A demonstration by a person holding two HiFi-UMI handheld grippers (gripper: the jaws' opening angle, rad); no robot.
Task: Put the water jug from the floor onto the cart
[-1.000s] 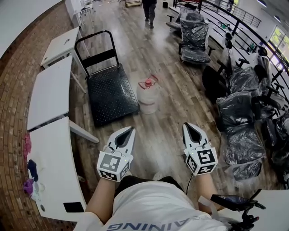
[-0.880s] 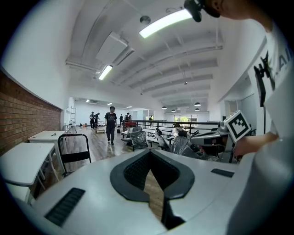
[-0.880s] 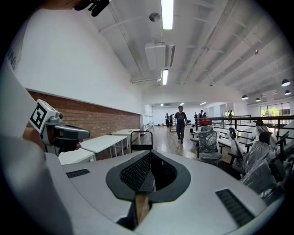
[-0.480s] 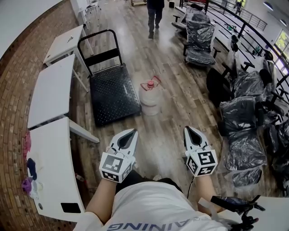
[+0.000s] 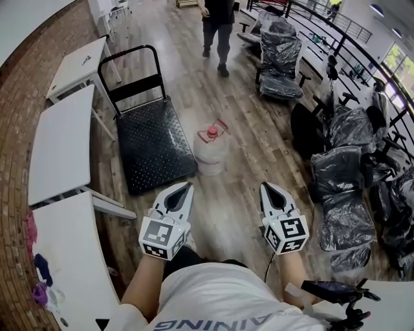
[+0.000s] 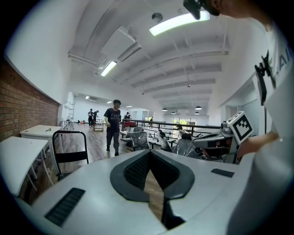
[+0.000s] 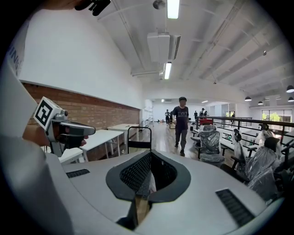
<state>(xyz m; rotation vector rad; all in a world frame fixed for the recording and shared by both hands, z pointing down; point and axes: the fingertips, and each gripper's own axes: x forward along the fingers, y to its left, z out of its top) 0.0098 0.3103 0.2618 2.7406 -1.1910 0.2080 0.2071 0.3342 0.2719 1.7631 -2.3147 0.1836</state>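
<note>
- What is the person wearing?
- A white short-sleeved shirt (image 5: 220, 294), with grey lettering across it at 6 o'clock in the head view.
- And the tools?
- The left gripper (image 5: 189, 185) and right gripper (image 5: 264, 187) look alike: pale grey teardrop shells with a black-lined hollow. Each carries a white marker cube (image 5: 162, 236) at its 6 o'clock end, printed with black squares. A thin dark cable (image 5: 268, 270) leaves the right one at 7 o'clock.

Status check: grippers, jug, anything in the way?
Left gripper, right gripper: jaws shut, empty. Water jug on floor beside cart. Person beyond it.
</note>
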